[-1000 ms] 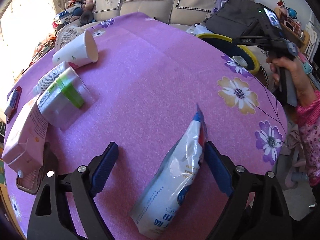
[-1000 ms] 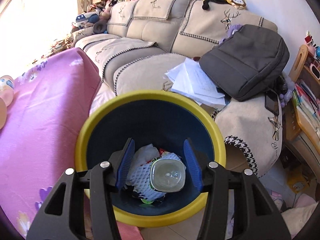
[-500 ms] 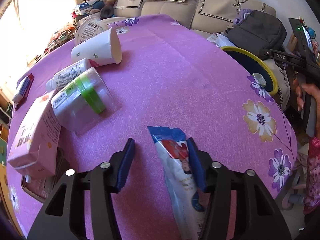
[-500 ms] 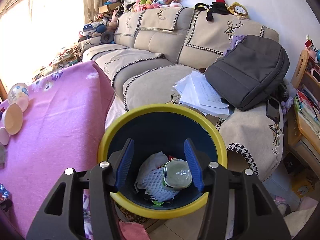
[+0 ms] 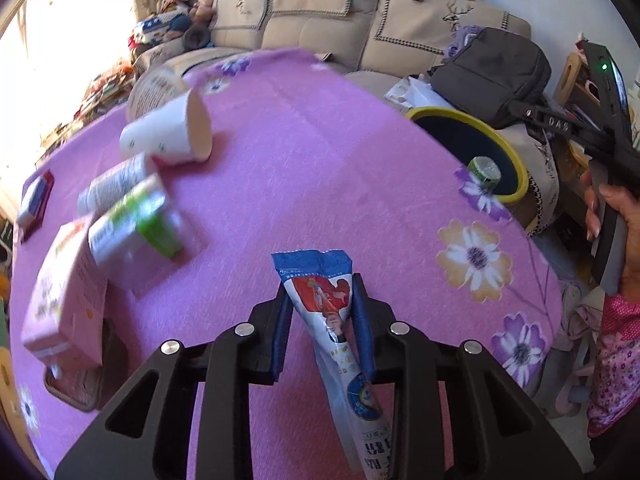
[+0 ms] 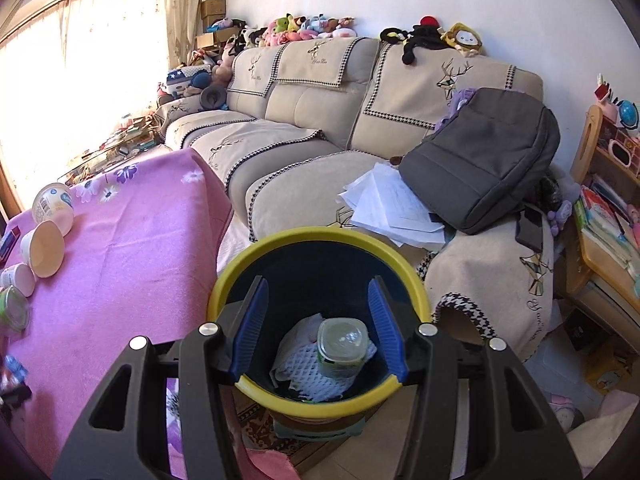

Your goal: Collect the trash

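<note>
The left gripper pinches a blue-topped plastic snack pouch between its blue pads, jaws drawn narrow on the upper half so that the sealed top stands beyond the fingertips while the long printed tail trails back under the frame. Gripping it high up, near the stiffer seam, seems a sensible way to keep so limp a thing from folding out of the hold. Whether the tail rests on the pink flowered tablecloth or hangs clear of it I cannot tell.

Ahead and to the right of this gripper, past the table edge, stands the yellow-rimmed blue bin, with a green-labelled jar showing inside. It sits low beside the table, presumably so that rubbish can be carried over the edge and dropped in.

Off to the left of the gripper lies the rest of the litter: a tipped white paper cup, a clear tub with a green band and a pink carton (all on their sides, blurred).

The right gripper hangs above that same bin with its jaws spread wide and nothing between them; directly below lie the jar and a white foam net. It looks done with its drop, so the pouch would be next in.
</note>
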Available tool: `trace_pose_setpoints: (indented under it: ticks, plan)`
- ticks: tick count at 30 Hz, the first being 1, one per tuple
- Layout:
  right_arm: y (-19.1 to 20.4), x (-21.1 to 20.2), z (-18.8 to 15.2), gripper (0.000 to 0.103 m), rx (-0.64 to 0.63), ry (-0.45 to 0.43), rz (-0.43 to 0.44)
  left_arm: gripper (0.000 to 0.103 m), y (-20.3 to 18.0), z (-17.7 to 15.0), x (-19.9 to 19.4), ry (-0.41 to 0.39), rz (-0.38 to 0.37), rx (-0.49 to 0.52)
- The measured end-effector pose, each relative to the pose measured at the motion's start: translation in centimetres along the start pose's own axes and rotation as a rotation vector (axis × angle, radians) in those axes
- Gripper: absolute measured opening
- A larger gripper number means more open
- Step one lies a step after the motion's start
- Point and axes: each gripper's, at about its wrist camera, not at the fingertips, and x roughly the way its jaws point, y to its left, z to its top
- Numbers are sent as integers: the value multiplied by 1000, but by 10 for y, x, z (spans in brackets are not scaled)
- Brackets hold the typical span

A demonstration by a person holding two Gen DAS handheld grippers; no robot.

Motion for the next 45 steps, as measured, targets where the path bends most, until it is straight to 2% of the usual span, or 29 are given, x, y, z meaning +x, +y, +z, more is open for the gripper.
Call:
trace_pose_setpoints:
  ticks: [11,16,20,26,29,36,40,41,42,44,45]
  plan:
    - [-26,-24,-15,54,35,-17,-8,29,-66,87,-15,-120,-69,161]
    - [-41,-44,-26,58,63,-46,-19,29,-104,130,-10,-138,-122,218]
    - [-59,-56,-36,58,104,-55,-27,29,-136,164,5,-124,-171,250]
    - [-79,-61,-48,58,162,-40,-35,29,-180,207,50,-72,-217,282]
    - [-83,-57,-53,58,168,-22,-34,29,-198,222,82,-48,-199,288]
    - [-83,-48,-60,58,173,18,-31,29,-214,232,152,39,-170,282]
    - [-81,-46,-62,60,174,27,-31,32,-218,234,177,71,-165,282]
    - [-80,-46,-62,61,172,28,-30,41,-219,234,181,76,-163,282]
    - [-79,-46,-61,61,170,29,-29,59,-219,233,184,77,-154,282]
    - [-77,-47,-60,61,167,28,-27,70,-220,233,185,65,-146,280]
    - [-76,-47,-60,61,165,27,-26,70,-220,233,183,60,-147,277]
